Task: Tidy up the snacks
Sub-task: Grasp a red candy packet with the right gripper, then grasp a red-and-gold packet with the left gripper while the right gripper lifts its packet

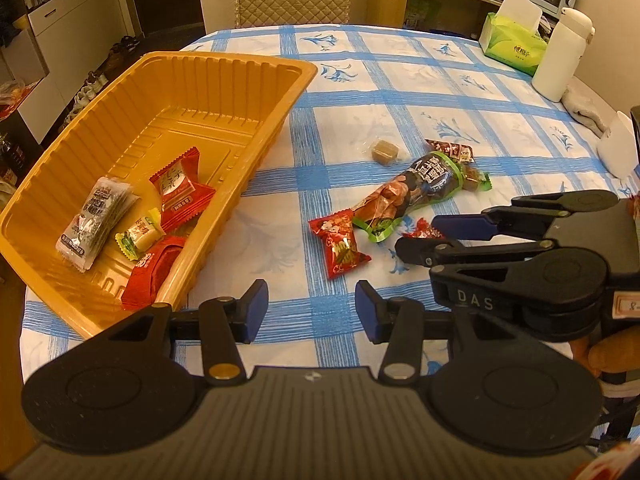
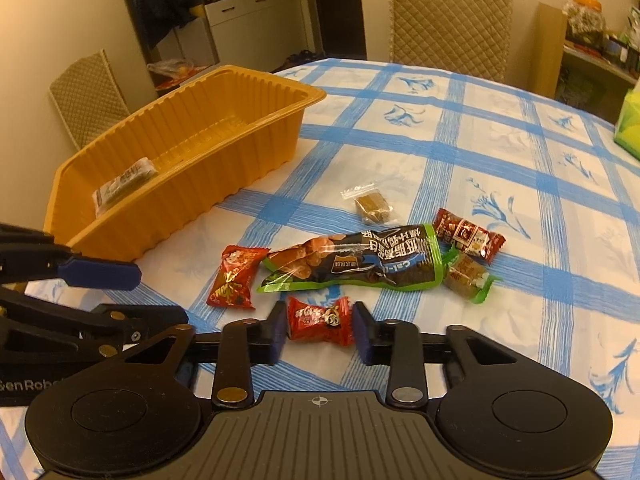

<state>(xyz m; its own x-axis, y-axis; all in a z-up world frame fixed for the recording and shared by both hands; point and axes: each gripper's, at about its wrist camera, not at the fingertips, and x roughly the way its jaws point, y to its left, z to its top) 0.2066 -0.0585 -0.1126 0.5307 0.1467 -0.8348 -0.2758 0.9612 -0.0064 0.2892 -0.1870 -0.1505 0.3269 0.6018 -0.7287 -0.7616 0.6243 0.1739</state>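
An orange plastic tray [image 1: 224, 65] [image 2: 192, 94] stands at the left of the checked tablecloth and holds a grey packet [image 1: 94, 222], red packets [image 1: 182, 192] and a small yellow-green candy [image 1: 140, 236]. To its right lie a red candy [image 1: 340, 245] [image 2: 234, 276], a long dark bag with green edges [image 1: 416, 192] [image 2: 360, 264], a clear-wrapped brown cube [image 1: 382, 151] [image 2: 372, 205], a dark red candy [image 2: 468, 236] and a brown candy [image 2: 466, 276]. My right gripper [image 2: 320, 330] [image 1: 416, 238] is shut on a small red candy [image 2: 320, 320] on the cloth. My left gripper [image 1: 312, 312] [image 2: 162, 296] hovers open beside the tray, holding nothing.
A green tissue pack [image 1: 512, 40], a white bottle [image 1: 562, 56], a grey cloth [image 1: 584, 108] and a white cup [image 1: 616, 148] stand at the far right of the table. A quilted chair [image 2: 448, 20] is behind the table. The table edge runs close under the tray's near end.
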